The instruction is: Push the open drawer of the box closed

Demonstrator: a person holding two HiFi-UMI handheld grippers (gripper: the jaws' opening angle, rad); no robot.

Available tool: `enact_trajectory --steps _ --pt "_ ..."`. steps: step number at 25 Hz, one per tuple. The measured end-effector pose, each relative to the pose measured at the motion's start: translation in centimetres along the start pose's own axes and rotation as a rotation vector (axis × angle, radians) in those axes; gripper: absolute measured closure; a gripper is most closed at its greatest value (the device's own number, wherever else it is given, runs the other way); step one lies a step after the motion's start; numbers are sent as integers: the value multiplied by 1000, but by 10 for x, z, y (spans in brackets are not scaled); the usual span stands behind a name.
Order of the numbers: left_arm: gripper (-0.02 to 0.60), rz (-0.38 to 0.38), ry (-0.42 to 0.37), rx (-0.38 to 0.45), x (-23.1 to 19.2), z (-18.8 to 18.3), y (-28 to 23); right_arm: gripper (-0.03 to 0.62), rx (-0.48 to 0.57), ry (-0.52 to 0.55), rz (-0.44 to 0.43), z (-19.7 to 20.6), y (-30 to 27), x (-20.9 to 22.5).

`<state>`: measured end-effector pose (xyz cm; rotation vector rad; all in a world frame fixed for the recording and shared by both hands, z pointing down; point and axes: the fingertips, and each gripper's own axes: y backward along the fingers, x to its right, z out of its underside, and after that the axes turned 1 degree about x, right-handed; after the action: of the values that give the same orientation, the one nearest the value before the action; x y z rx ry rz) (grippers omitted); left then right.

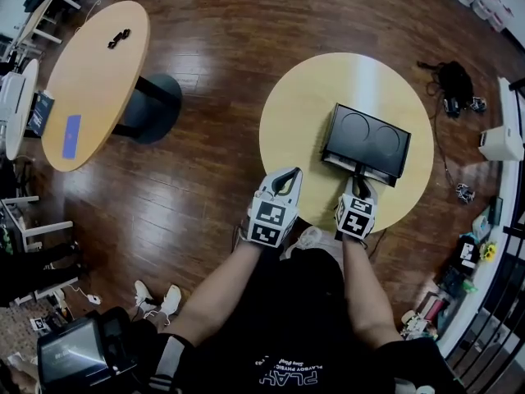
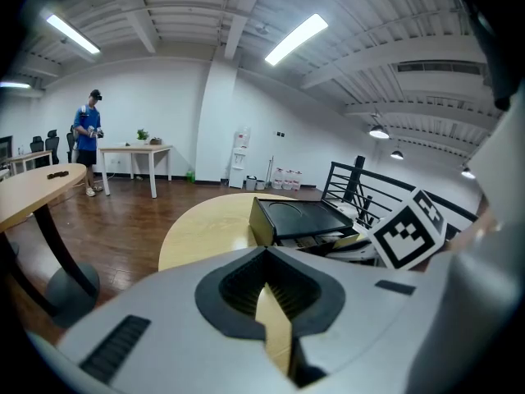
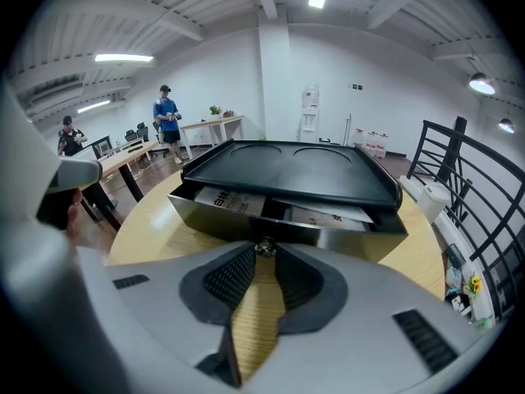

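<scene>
Jaws first: the right gripper [image 3: 264, 253] has its jaws nearly closed, and they're pinched on the small knob [image 3: 264, 247] at the front of the drawer. The left gripper [image 2: 264, 253] has its tips closed together with nothing in them, and it's hovering over the edge of the worktop.

Biggest to smallest from there. The round yellow worktop [image 1: 303, 113] carries everything. The black box [image 1: 367, 140] sits flat on it, a bit off centre toward 3 o'clock in the head view. Its drawer [image 3: 287, 222] is still slid partway out of the 6 o'clock side, toward the person. You can see some printed papers [image 3: 223, 200] lying inside. In the head view, the left gripper is around 8 o'clock from the box, well clear of it.
</scene>
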<state>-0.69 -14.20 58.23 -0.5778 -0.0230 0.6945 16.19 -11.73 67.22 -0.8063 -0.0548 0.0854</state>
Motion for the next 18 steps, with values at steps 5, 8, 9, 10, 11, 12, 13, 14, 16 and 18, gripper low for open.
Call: enact_trajectory --steps 5,8,9,10,11,12,13,14,16,18 --pt "584 -8 -7 -6 -1 -1 -3 514 6 8 5 -7 -7 3" --pt "584 -11 -5 -4 -2 -3 -4 514 9 13 5 -11 -10 4" --pt "584 -12 -4 -3 -2 -3 -4 514 11 13 5 -13 -11 5" --pt "584 -13 -3 -4 -2 -3 -5 514 13 13 6 -15 -12 5" --pt "584 -15 -2 -5 -3 -3 -5 514 17 13 5 -17 -13 5" --pt "584 -18 -1 -9 -3 -1 -5 514 21 12 3 -19 -14 6" --pt "584 -20 0 -12 -4 0 -5 514 24 11 0 -21 -15 6" --pt "584 -22 2 -16 -4 1 -6 514 27 11 -2 -23 -16 6" --pt "584 -24 3 -18 -4 2 -5 514 29 14 -5 -26 -18 7" --pt "584 -26 4 -18 -3 3 -4 514 33 20 -5 -26 -17 7"
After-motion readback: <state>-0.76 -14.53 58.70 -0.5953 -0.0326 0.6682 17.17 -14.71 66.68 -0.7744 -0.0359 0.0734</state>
